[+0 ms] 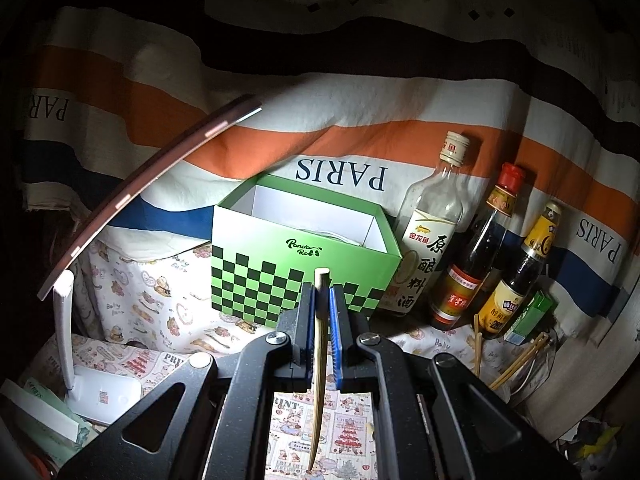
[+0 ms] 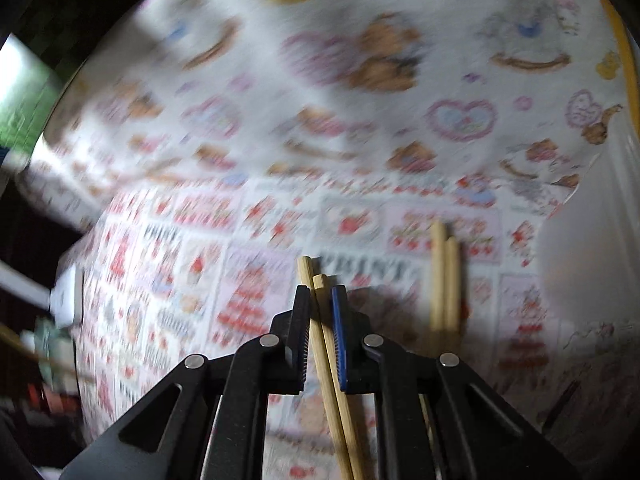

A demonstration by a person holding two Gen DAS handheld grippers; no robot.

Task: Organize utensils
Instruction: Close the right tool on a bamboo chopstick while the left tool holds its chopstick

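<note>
**Both grippers loaded with chopsticks, the green box waiting ahead**

Left wrist view. The left gripper (image 1: 322, 294) was clenched on a single chopstick (image 1: 319, 364), which ran lengthwise between the blue pads, its blunt end poking just past the fingertips and its thin end trailing back over the patterned cloth (image 1: 152, 308). Directly beyond the fingertips stood the open green checkered box (image 1: 280, 264), with three sauce bottles (image 1: 472, 240) lined up to its right against a striped "PARIS" sheet. More chopsticks (image 1: 516, 364) leaned in a container at the far right edge. A white desk lamp (image 1: 96, 360) arched over the left side. If the box is the intended holder, a judgement rather than a certainty, the stick needed lifting above the front wall and tipping so that one end pointed into the opening before letting go; released flat, it would likely bridge the rim or slide off.

Right wrist view. This picture was heavily blurred. The right gripper (image 2: 322, 294) pointed steeply down at the cloth and gripped a pair of chopsticks (image 2: 330, 360), both lying side by side between the jaws, their blunt ends just ahead of the tips. Another pair (image 2: 445, 280) lay loose on the cloth, near the gripper's right and clear of it. A sliver of green at the far left edge may have been the box, well apart from this gripper. Holding two sticks in a narrow pinch risked one slipping, so a steady, unhurried carry seemed wise.
</note>
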